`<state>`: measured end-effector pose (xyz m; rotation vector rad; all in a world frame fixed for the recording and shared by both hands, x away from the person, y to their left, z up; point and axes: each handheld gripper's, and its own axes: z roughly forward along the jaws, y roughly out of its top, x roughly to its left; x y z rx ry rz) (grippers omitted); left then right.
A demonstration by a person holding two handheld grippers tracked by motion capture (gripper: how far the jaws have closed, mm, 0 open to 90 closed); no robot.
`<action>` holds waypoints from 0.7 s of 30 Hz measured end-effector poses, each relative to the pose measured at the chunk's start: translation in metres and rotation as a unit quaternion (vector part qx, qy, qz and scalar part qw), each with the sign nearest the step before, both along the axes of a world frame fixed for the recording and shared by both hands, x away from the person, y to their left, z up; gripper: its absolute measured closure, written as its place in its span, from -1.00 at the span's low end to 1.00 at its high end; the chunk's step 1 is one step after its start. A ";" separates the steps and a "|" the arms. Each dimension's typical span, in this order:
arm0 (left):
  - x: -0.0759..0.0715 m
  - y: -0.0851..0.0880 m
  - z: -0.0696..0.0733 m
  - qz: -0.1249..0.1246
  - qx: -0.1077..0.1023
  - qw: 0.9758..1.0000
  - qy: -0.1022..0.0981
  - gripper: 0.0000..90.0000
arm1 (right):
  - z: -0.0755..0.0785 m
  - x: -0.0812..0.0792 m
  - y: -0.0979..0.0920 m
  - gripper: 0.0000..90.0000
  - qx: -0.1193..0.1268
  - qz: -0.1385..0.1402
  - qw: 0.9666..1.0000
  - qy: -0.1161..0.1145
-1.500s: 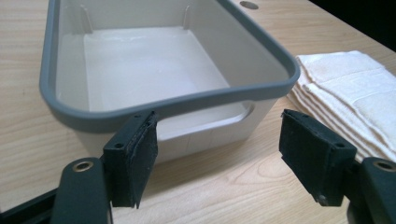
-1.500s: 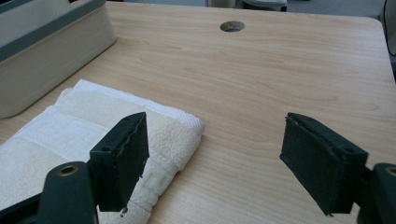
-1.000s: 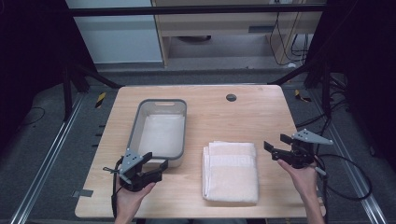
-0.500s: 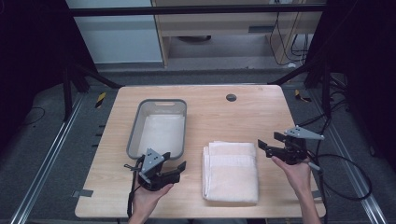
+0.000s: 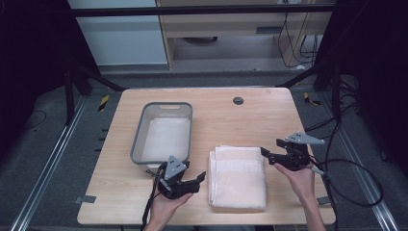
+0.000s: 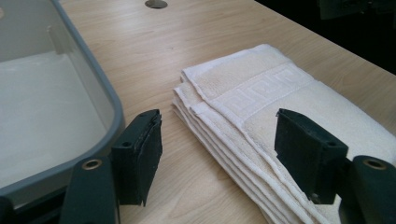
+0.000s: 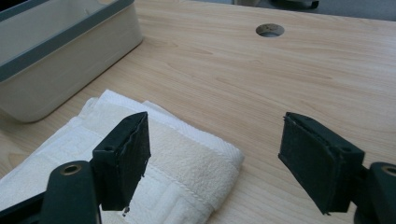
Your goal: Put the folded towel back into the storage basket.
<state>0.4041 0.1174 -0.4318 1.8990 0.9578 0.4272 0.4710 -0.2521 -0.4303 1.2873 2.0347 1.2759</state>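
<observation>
A folded white towel (image 5: 238,175) with a woven key-pattern band lies on the wooden table (image 5: 231,120), front centre. My left gripper (image 5: 199,182) is held low just left of the towel, open, its jaws pointing at the towel's left edge. In the left gripper view the stacked folds of the towel (image 6: 261,88) lie beyond the open, empty left gripper (image 6: 217,119). My right gripper (image 5: 270,148) is open at the towel's far right corner. In the right gripper view that corner of the towel (image 7: 177,158) lies under the open, empty right gripper (image 7: 215,121).
A grey-rimmed bin (image 5: 139,139) with pale walls stands left of the towel, close behind my left hand; its rim (image 6: 100,88) and its wall (image 7: 65,60) appear in the gripper views. A round cable hole (image 5: 237,100) is in the table's far middle. Cables trail off the right edge.
My left gripper has moved right along the table's front, from below the bin's left corner to just beside the towel. My right gripper has edged slightly left toward the towel's corner.
</observation>
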 end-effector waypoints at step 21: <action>-0.002 -0.027 -0.027 -0.033 0.031 0.998 0.040 -0.42 | -0.018 0.001 0.013 -0.40 -0.011 0.018 0.999 0.027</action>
